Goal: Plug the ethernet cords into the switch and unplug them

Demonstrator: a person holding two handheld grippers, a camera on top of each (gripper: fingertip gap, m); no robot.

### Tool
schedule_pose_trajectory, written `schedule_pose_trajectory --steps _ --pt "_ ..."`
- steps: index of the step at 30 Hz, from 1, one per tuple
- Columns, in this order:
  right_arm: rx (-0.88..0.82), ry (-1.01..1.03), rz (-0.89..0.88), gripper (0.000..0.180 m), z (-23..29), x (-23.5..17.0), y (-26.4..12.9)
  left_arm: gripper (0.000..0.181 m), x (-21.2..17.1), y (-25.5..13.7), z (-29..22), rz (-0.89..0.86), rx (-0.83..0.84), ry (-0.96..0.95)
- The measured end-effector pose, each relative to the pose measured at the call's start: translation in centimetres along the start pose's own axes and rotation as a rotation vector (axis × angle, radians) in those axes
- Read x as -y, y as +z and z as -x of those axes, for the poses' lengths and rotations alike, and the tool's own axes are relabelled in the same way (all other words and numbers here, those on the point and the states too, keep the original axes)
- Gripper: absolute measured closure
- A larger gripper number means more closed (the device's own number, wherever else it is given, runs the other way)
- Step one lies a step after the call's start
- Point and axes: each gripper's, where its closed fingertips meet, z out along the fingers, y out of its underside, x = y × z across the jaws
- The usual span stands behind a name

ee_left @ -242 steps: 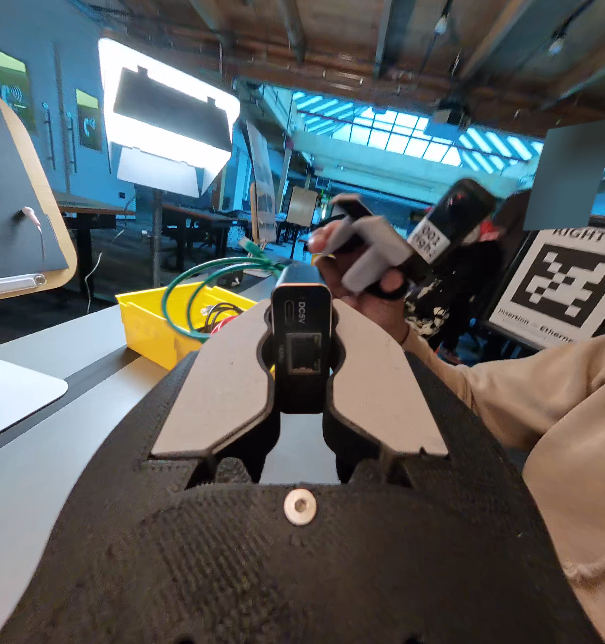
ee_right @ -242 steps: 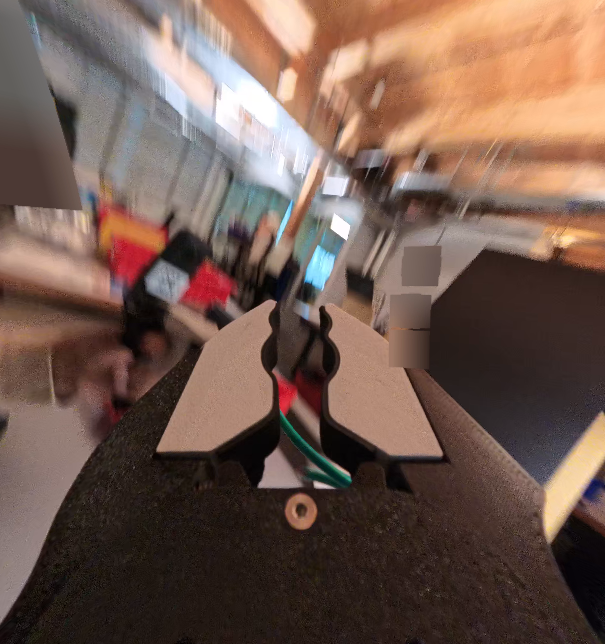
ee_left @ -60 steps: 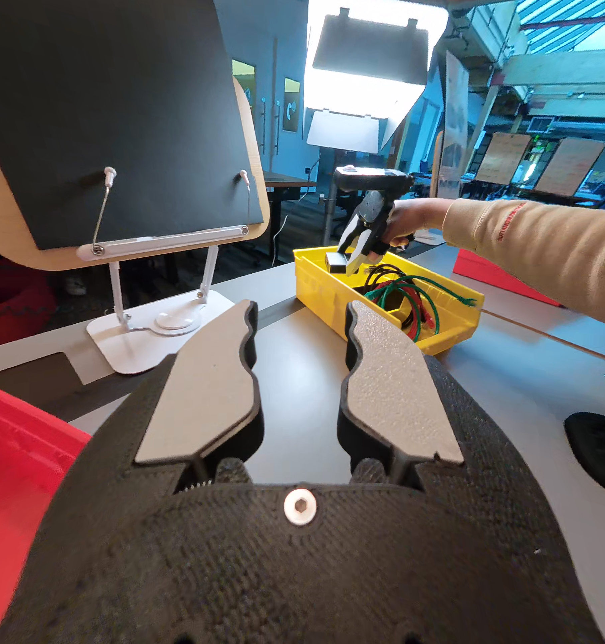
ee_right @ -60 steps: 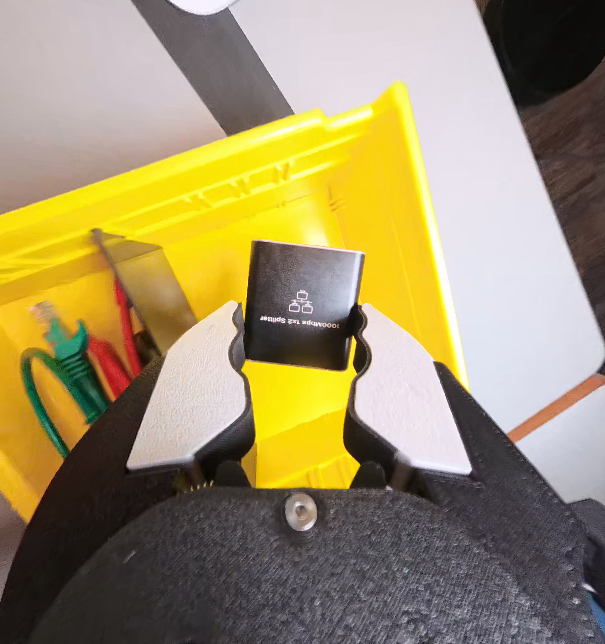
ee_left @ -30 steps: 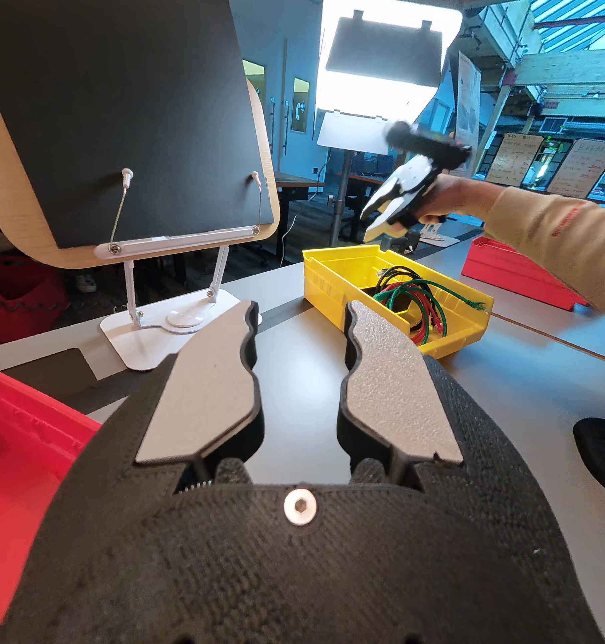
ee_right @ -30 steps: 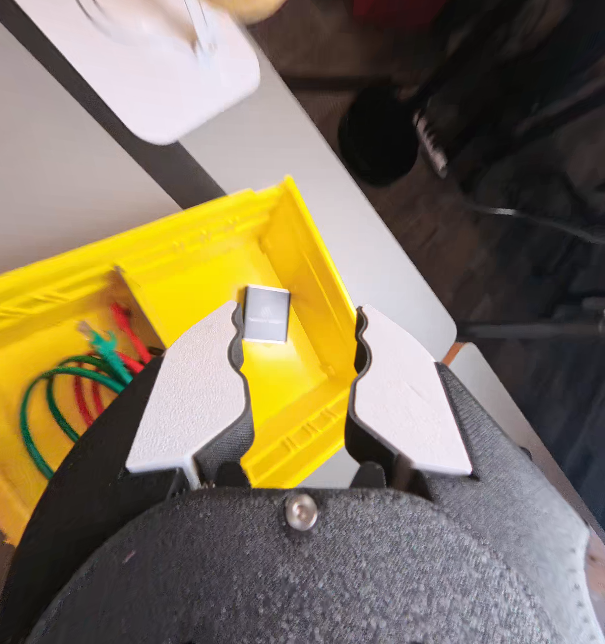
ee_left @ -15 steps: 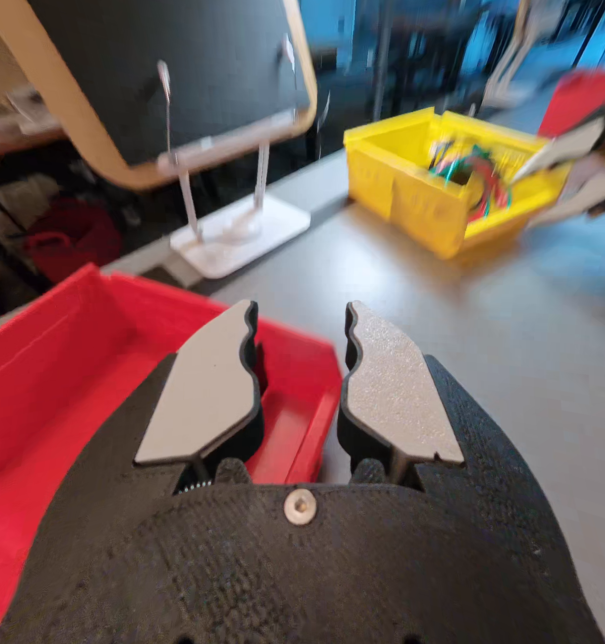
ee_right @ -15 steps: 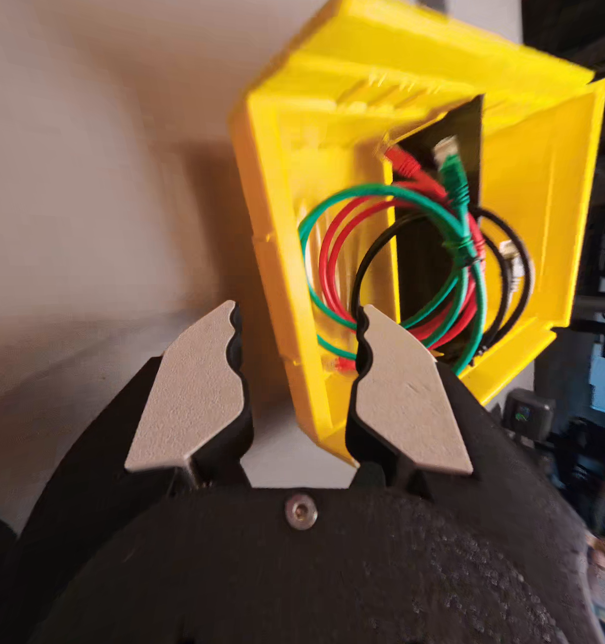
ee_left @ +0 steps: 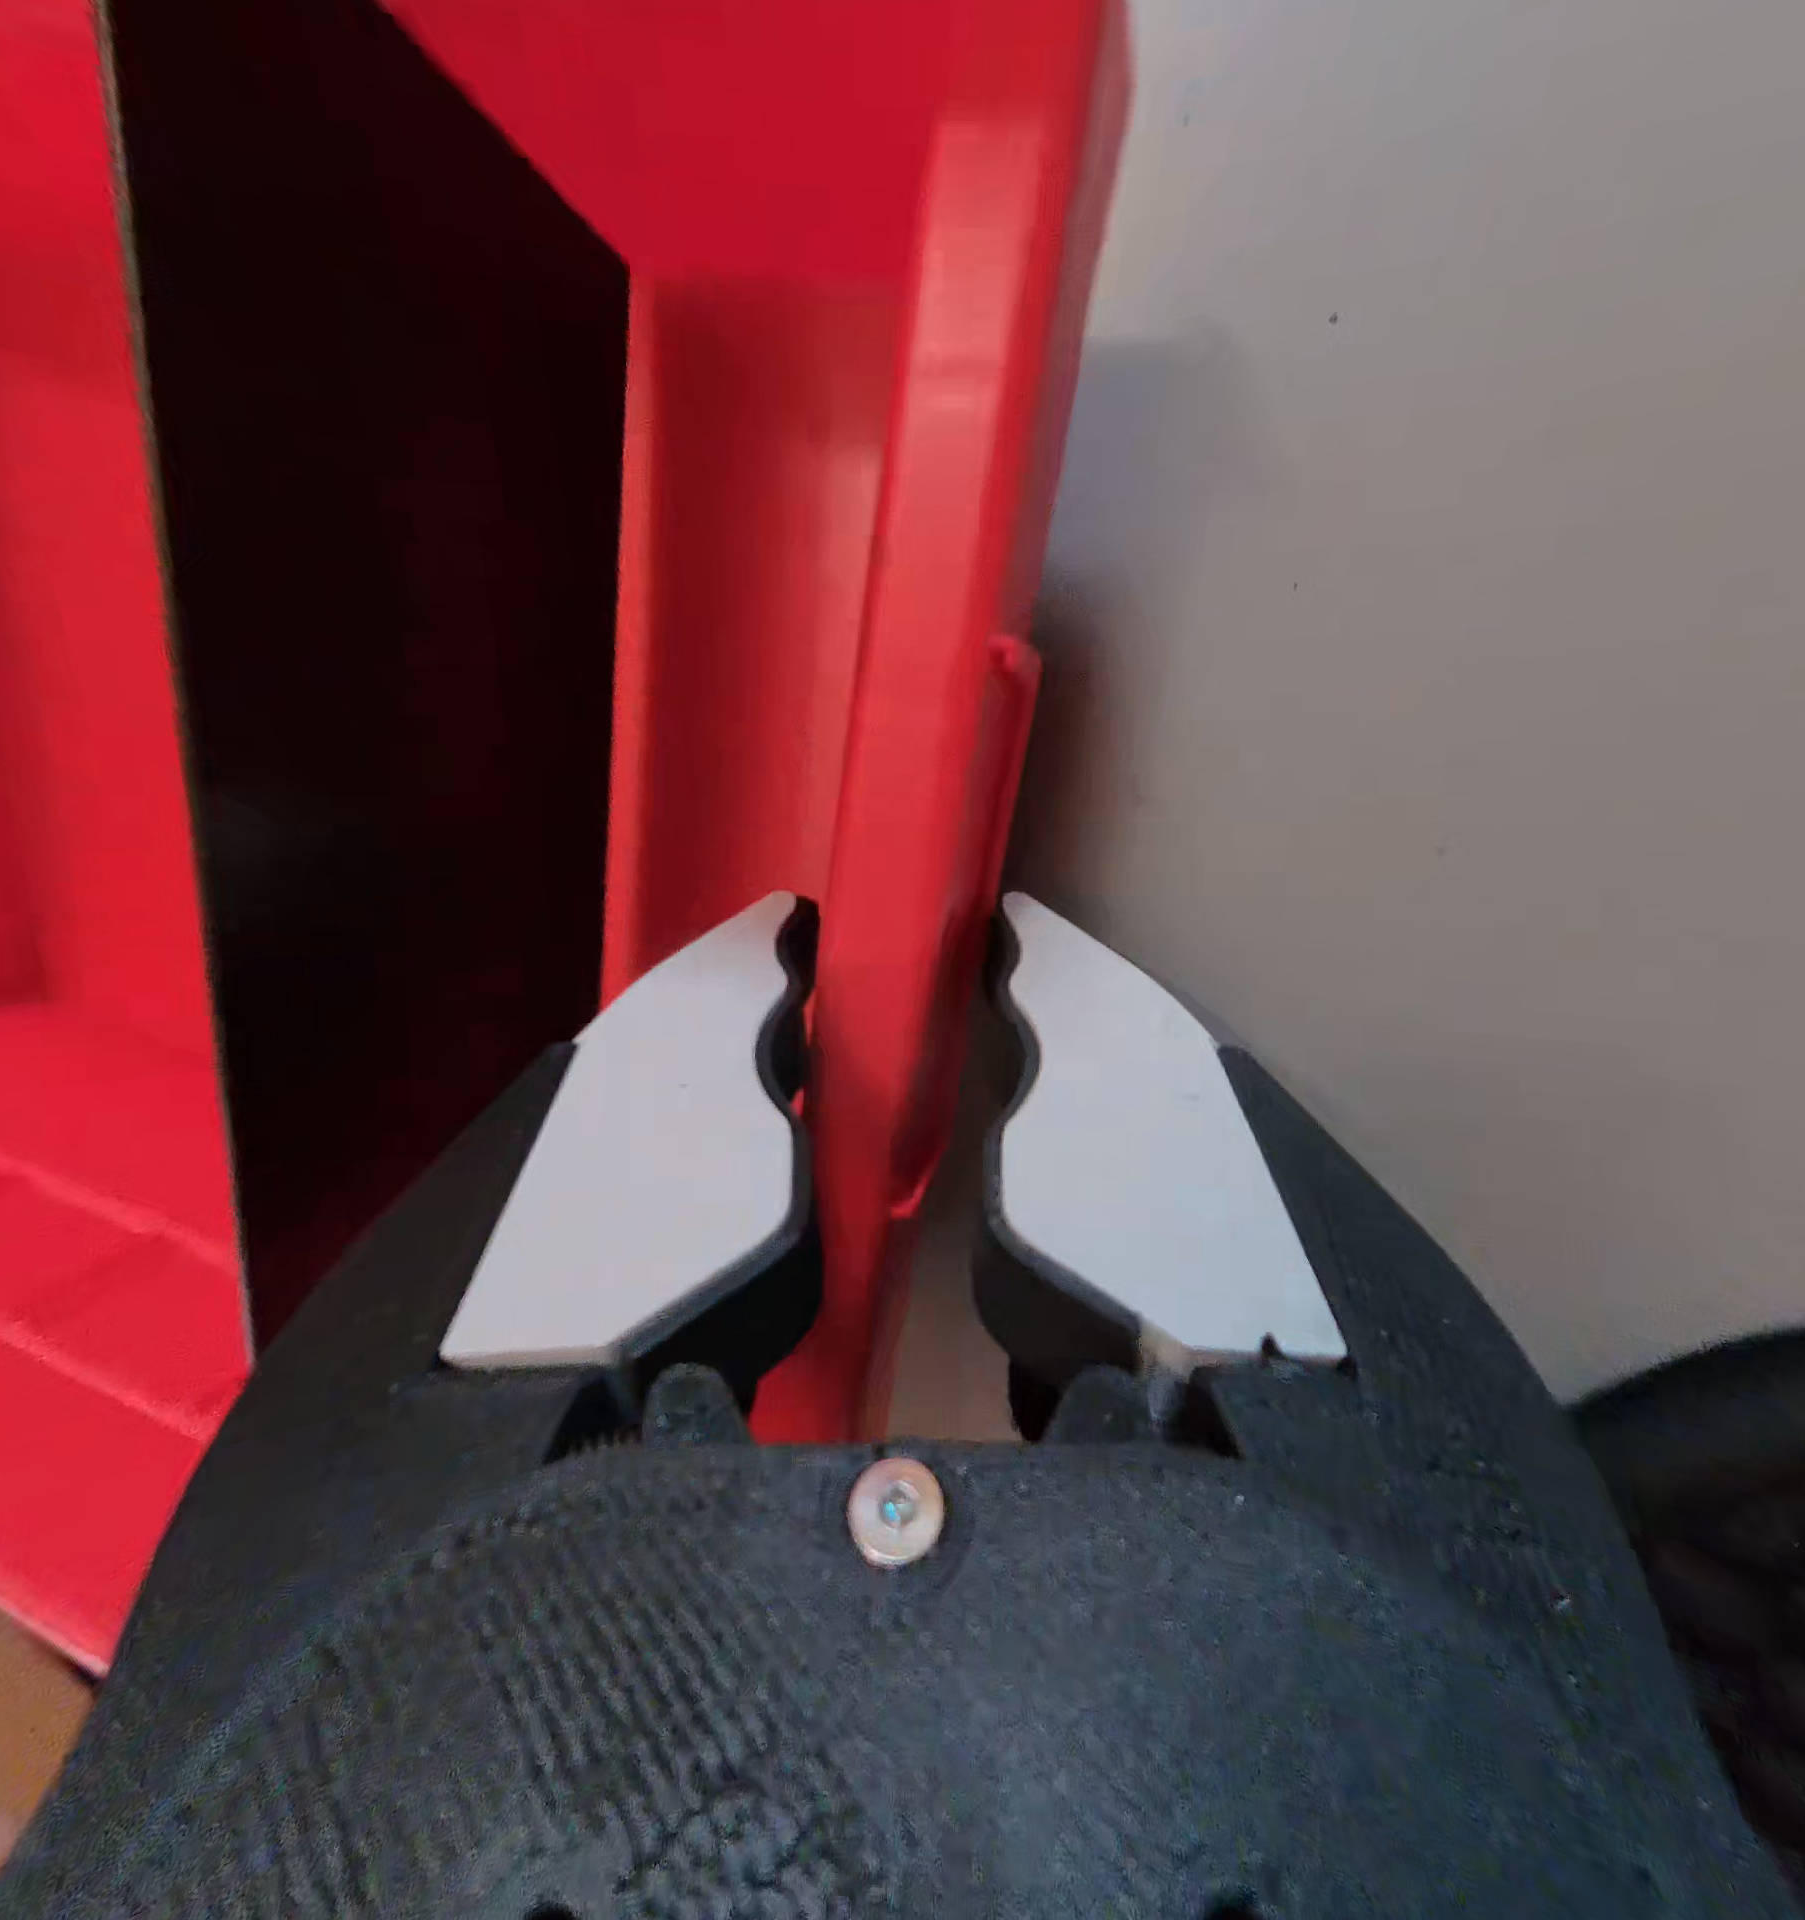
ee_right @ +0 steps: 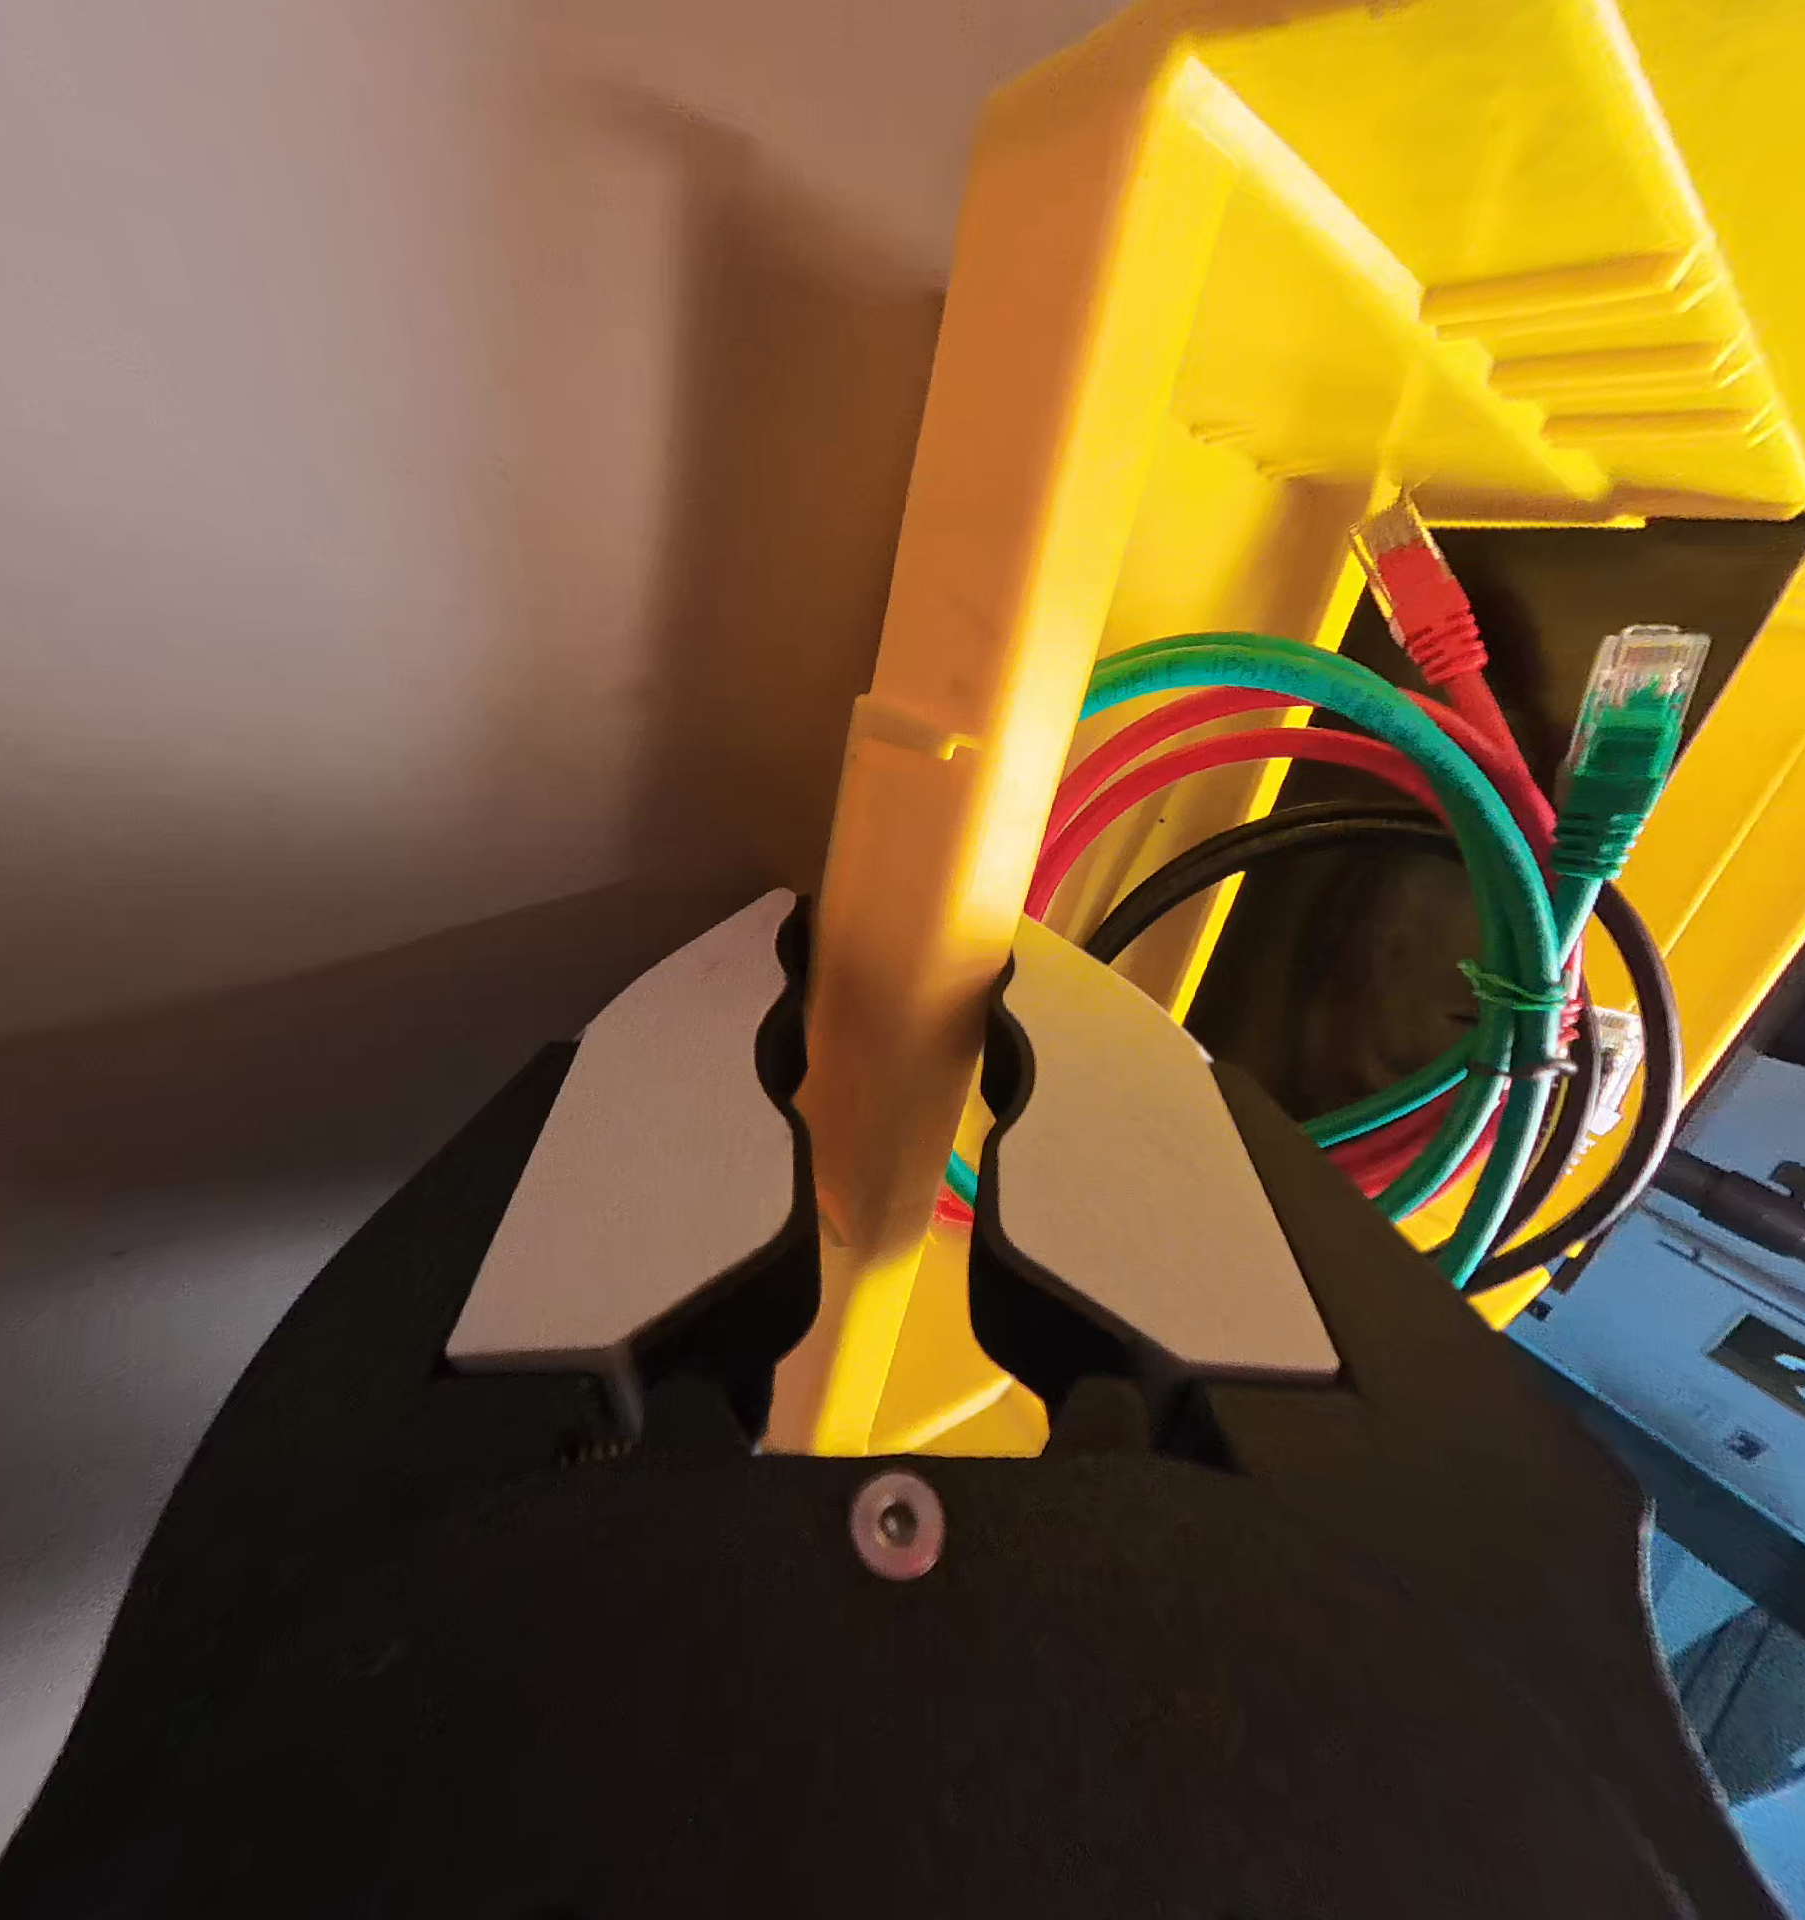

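Note:
My right gripper [ee_right: 898, 925] is shut on the near wall of the yellow bin [ee_right: 1033, 520], one finger inside and one outside. In the bin lie a coiled green ethernet cord [ee_right: 1500, 821] with its plug [ee_right: 1630, 717] free, a red cord [ee_right: 1189, 727] with its plug [ee_right: 1428, 592] free, and a black cord [ee_right: 1662, 1039]. The switch is hidden from view. My left gripper [ee_left: 900, 925] is shut on the side wall of a red bin [ee_left: 939, 520], with one finger inside it.
Both bins rest on a grey table [ee_left: 1500, 623]. A black divider [ee_right: 1604, 582] stands across the yellow bin behind the cords. The red bin holds a dark panel [ee_left: 389, 623]. A black object [ee_left: 1729, 1507] lies at the table's lower right. The gap from one gripper's tips to the other's is roughly 45 centimetres.
My right gripper dropped the switch into the yellow bin, swung round and closed on the bin's wall. My left gripper dropped to the red bin and closed on its wall.

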Motion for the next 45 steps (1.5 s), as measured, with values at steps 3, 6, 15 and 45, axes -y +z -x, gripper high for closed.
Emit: schedule_pose_trajectory --steps 3,6,15,45 --pt "-0.013 -0.038 -0.032 0.150 1.2 1.6 -0.9 0.150 1.0 0.2 0.1 -0.016 0.061 0.037" --pt "-0.015 -0.078 -0.076 0.150 3.1 3.7 -2.1 0.150 2.3 0.2 -0.6 -0.074 0.059 0.090" --pt "-0.089 -0.096 -0.245 0.148 7.9 10.2 -5.9 0.148 8.5 0.9 -3.7 -0.196 0.034 0.250" --pt "-0.228 1.387 -0.696 0.143 2.9 1.4 -9.6 0.147 24.0 -4.4 -11.6 -0.937 -0.026 -0.728"
